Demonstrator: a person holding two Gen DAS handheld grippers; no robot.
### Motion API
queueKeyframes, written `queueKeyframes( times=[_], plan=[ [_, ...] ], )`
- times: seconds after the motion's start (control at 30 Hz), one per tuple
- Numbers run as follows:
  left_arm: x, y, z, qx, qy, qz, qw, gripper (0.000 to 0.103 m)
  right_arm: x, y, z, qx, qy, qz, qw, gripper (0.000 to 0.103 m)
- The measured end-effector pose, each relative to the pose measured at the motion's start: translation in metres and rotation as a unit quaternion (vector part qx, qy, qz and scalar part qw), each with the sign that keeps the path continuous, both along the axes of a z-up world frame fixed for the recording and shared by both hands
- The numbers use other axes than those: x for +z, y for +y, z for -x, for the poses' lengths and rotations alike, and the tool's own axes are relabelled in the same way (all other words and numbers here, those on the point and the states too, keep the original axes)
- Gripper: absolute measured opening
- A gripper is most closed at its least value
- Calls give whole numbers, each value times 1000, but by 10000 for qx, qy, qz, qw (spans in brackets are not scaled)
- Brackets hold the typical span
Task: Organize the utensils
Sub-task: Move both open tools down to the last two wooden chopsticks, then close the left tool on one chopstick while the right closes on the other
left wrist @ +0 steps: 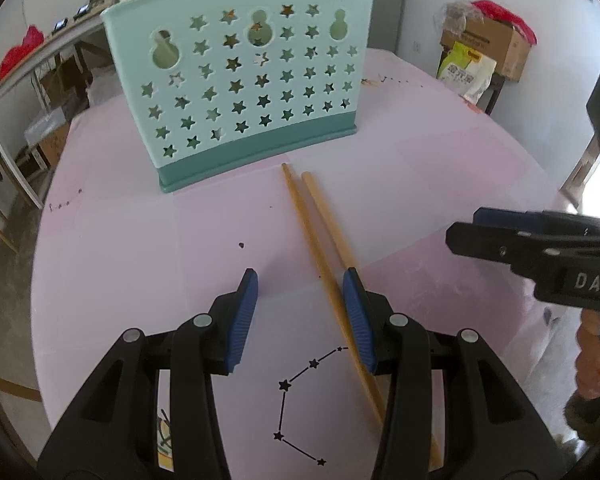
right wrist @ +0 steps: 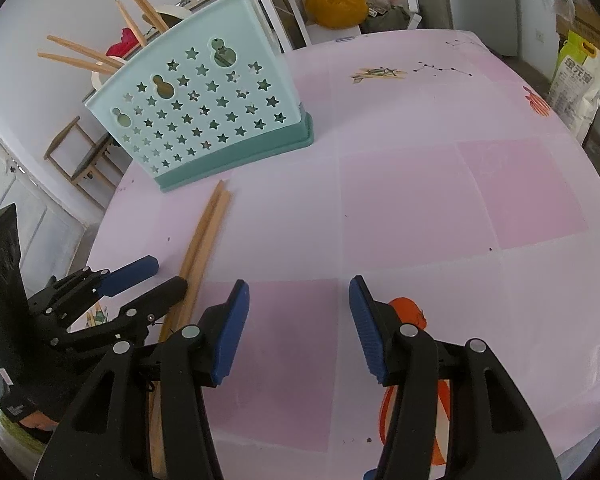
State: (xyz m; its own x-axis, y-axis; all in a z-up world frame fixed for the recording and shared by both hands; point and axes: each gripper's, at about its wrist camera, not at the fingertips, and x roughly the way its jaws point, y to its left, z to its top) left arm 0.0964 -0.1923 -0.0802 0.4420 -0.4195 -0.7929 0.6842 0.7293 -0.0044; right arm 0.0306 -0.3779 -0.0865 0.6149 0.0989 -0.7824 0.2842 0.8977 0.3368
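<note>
Two wooden chopsticks (left wrist: pixel 320 248) flat on table, before upright mint holder (left wrist: pixel 236 80)

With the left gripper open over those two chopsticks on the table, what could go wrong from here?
1. Only one of the chopsticks passes between the left gripper fingers; the other runs under the right-hand finger, so closing may catch one and push the other away.
2. The holder stands close behind; chopsticks already inside it could block insertion.

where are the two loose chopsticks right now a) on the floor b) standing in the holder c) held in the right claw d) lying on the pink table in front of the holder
d: the chopsticks lie flat on the table before the holder.
</note>
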Motion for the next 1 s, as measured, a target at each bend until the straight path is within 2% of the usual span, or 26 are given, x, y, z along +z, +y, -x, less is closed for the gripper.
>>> queueKeyframes(
  times=[0.13, 0.2, 0.33, 0.57, 0.9, 1.0],
  plan=[
    [1, -1, 0, 102, -30, -88, 9999, 42, 0, 0, 1, -5, -13, 0, 10000, 51],
    [2, 1, -1, 197, -5, -102, 9998, 36, 0, 1, 1, 19, -24, -8, 10000, 51],
    [4, 8, -5, 383, 75, -187, 9991, 31, 0, 8, -1, 212, -46, -44, 9998, 51],
    [5, 28, -11, 697, 209, -274, 9970, 13, 0, 40, -11, 782, -90, 62, 9969, 44],
    [5, 46, -11, 833, 206, -277, 9959, 9, 2, 84, -25, 1255, 15, 699, 9896, 29],
    [5, 47, -11, 844, 192, -276, 9959, 9, 3, 89, -27, 1316, 43, 745, 9885, 24]
  ],
)
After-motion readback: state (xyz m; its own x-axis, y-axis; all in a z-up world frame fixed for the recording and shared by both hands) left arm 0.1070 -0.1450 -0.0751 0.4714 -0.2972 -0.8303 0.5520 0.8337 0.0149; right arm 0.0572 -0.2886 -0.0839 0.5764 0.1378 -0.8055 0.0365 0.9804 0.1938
